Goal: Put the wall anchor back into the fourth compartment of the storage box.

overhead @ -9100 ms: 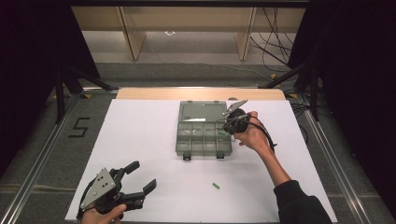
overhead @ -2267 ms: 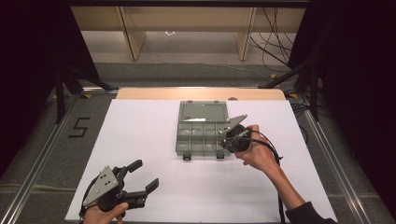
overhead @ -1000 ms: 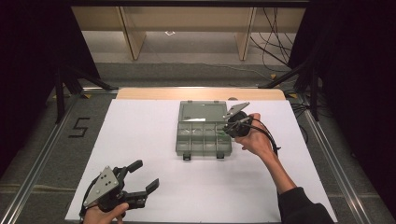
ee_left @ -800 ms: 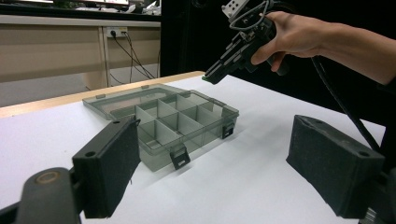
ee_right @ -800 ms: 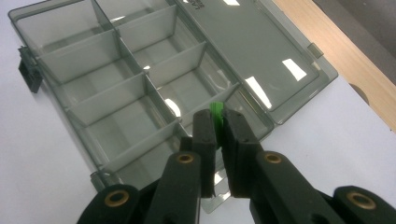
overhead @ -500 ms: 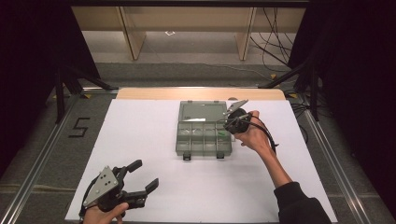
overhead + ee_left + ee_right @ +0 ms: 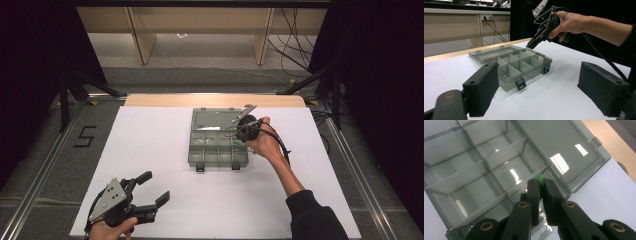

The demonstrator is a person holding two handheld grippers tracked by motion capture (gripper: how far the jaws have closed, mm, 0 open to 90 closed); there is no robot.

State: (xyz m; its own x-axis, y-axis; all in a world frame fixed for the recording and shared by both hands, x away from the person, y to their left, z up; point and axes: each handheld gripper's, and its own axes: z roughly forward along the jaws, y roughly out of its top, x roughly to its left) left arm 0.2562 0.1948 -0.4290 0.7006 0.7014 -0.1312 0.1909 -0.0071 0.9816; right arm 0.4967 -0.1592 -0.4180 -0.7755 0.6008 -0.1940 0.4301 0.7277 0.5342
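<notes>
The jaws are covering most of the green piece [image 7: 539, 180]; the organizer box [image 7: 474, 177] is running past the picture's edge.

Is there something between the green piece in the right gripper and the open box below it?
Nothing visible. The right gripper holds the green piece over the organizer box, whose lid lies open, compartments uncovered.

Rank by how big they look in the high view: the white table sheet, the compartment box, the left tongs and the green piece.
1. white table sheet
2. compartment box
3. left tongs, nearer the camera, so less sure
4. green piece, a speck at the right tongs
</notes>
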